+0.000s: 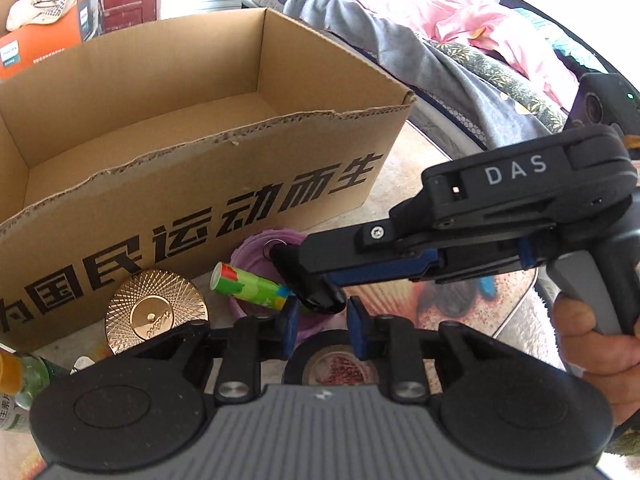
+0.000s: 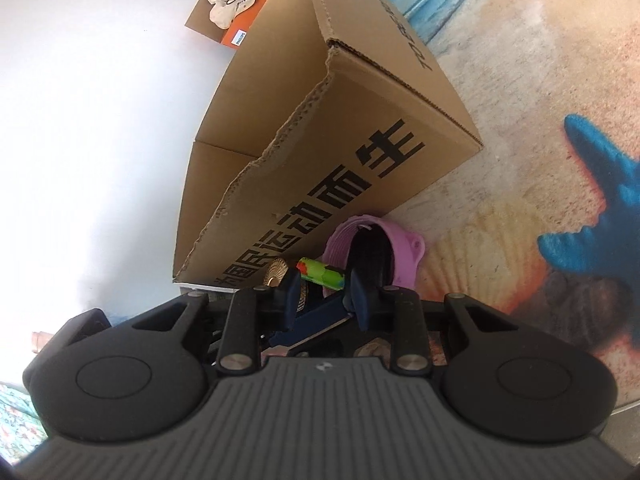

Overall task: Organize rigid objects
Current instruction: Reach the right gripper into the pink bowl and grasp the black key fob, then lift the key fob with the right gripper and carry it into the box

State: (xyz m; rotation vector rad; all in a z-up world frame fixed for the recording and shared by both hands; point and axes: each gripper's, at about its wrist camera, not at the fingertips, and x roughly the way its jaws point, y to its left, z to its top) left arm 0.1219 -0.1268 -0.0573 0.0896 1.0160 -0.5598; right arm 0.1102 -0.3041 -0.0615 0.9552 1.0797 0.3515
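An open cardboard box (image 1: 200, 200) stands on the floor mat with small objects along its front wall. These are a gold patterned disc (image 1: 156, 312), a green printed tube (image 1: 248, 286) lying flat, and a purple cup (image 1: 260, 248). A black tape roll (image 1: 306, 350) lies under my left gripper (image 1: 324, 328), whose pads stand a narrow gap apart at the cup's near rim. I cannot make out anything pinched between them. My right gripper (image 1: 316, 288) reaches in from the right to the same spot. In its own view the right gripper (image 2: 326, 300) is nearly closed beside the tube (image 2: 322, 274) and cup (image 2: 400, 248).
A green bottle with an orange cap (image 1: 28, 376) stands at the lower left. A bed piled with clothes (image 1: 440, 40) runs behind the box. An orange carton with a cap on it (image 1: 40, 40) sits at the back left. A hand (image 1: 592, 344) holds the right gripper's handle.
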